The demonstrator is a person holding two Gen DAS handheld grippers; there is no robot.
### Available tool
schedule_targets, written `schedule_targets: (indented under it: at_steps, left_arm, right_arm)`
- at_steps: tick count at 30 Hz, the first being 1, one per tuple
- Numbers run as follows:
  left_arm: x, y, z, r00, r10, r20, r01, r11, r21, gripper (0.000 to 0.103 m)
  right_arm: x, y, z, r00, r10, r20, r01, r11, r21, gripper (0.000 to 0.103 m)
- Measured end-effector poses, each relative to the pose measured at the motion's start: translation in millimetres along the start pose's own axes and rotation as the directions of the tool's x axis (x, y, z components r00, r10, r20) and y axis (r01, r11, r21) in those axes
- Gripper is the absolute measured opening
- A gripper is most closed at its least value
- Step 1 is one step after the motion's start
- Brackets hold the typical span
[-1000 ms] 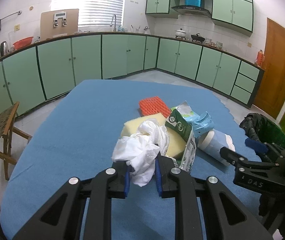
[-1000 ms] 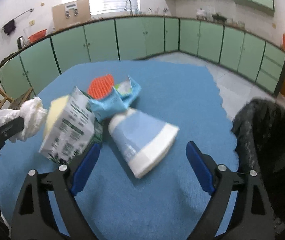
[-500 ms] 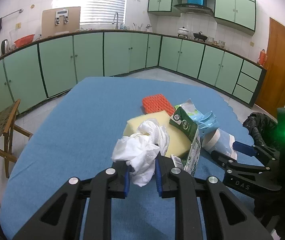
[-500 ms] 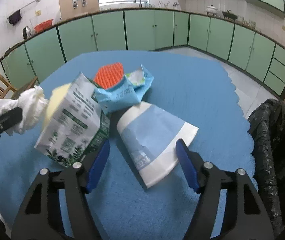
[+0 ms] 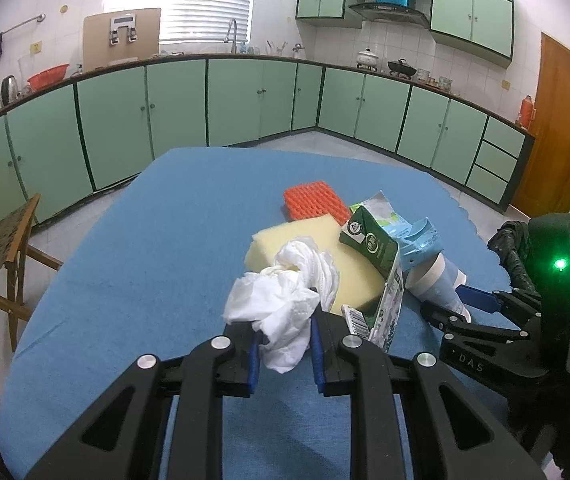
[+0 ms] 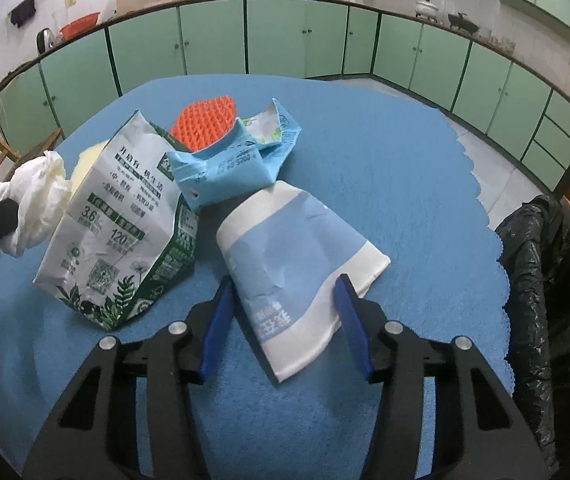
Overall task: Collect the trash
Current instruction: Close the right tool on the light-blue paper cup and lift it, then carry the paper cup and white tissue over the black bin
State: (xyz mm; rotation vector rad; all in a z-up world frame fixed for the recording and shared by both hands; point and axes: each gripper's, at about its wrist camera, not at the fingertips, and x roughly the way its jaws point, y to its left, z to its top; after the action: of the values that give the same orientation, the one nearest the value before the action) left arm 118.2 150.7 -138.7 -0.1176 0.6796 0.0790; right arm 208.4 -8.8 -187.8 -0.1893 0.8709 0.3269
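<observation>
Clenching a crumpled white tissue [image 5: 285,300], the left hand-held gripper [image 5: 285,354] hovers over the blue bench [image 5: 145,248]. Its right counterpart [image 6: 287,324], jaws just closing, straddles a flattened paper cup [image 6: 297,256], apparently touching it. A green carton [image 6: 125,220], blue pack [image 6: 225,172], yellow sponge [image 5: 325,240] and orange pad [image 5: 313,200] crowd the left; a black bin bag [image 6: 553,280] waits at the right.
</observation>
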Motion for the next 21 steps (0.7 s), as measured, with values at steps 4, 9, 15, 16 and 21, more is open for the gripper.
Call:
schedule_targets:
  at_steps: [4, 9, 15, 16, 21]
  left_arm:
    - [-2, 0, 0, 1.0, -0.003, 0.005, 0.003, 1.0, 0.004, 0.02]
    - [-5, -1, 2, 1.0, -0.006, 0.016, 0.005, 1.0, 0.005, 0.02]
    - [-16, -7, 9, 0.999, -0.026, 0.041, 0.026, 1.0, 0.015, 0.02]
    - [-18, -9, 11, 0.998, -0.032, 0.045, 0.031, 0.999, 0.019, 0.02]
    - [-27, -18, 17, 0.996, -0.054, 0.069, 0.052, 0.998, 0.031, 0.02]
  right_arm:
    - [-5, -8, 0, 0.999, 0.035, 0.022, -0.035, 0.999, 0.021, 0.04]
    - [-20, -19, 2, 0.995, 0.081, 0.05, -0.085, 0.994, 0.068, 0.032]
    - [-42, -29, 3, 0.991, 0.109, 0.081, -0.117, 0.987, 0.11, 0.029]
    - [-47, -31, 4, 0.99, 0.112, 0.09, -0.122, 0.986, 0.114, 0.029]
    - [-66, -35, 9, 0.983, 0.133, 0.128, -0.15, 0.98, 0.134, 0.029]
